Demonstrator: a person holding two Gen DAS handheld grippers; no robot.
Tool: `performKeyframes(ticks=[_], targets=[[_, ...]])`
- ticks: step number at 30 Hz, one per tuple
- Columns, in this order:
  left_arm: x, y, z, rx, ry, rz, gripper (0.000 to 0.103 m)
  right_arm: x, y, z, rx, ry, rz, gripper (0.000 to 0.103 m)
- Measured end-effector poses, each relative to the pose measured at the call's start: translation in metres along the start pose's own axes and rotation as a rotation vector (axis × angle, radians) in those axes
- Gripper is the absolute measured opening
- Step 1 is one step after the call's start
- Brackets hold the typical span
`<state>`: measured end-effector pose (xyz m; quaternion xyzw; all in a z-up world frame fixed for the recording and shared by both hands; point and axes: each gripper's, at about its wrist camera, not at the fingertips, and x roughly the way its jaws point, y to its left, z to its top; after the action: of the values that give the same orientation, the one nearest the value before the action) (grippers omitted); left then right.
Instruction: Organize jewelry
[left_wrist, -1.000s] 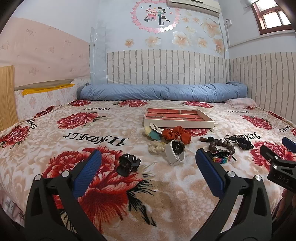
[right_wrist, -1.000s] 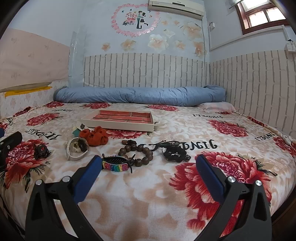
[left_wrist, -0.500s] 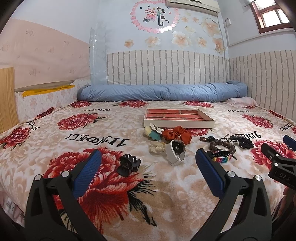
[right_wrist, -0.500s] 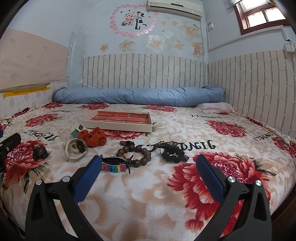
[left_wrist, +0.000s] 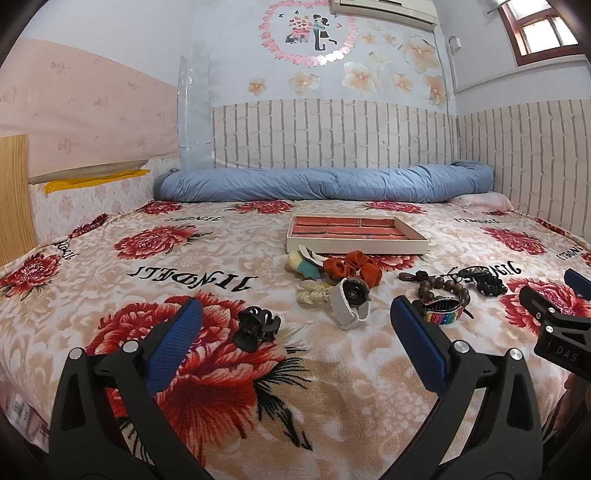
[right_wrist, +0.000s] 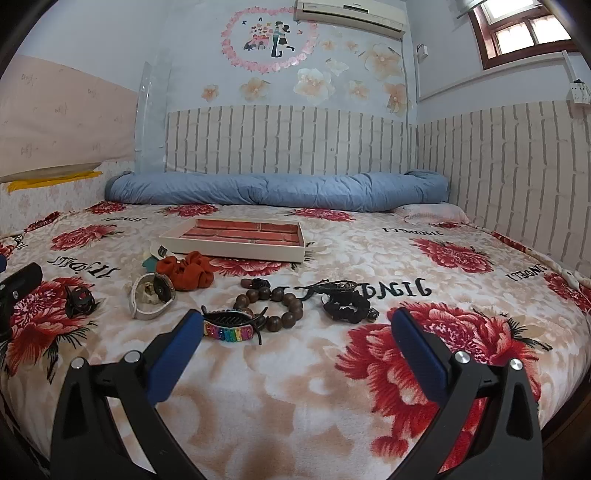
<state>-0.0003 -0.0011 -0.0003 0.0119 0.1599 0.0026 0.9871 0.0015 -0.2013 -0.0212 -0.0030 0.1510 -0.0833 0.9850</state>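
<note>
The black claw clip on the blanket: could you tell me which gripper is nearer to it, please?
Left. The black claw clip lies just ahead of the open left gripper, near its left finger. The open right gripper sits farther off, the clip well to its left.

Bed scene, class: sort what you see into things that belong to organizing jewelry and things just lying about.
Belongs to the job:
jewelry tray
wooden bead bracelet
rainbow hair clip
watch
black claw clip
red scrunchie
black scrunchie

Just lying about:
blue rolled duvet
floral blanket
</note>
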Motion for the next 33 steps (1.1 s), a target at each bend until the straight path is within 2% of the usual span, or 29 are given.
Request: performKeyframes(ticks=[33], targets=[[0.0033, 0.002, -0.0018, 0.006, 0.009, 0.004, 0.098, 0.0007, -0.0048, 0.0011, -0.001, 0.0, -0.009, 0.099]])
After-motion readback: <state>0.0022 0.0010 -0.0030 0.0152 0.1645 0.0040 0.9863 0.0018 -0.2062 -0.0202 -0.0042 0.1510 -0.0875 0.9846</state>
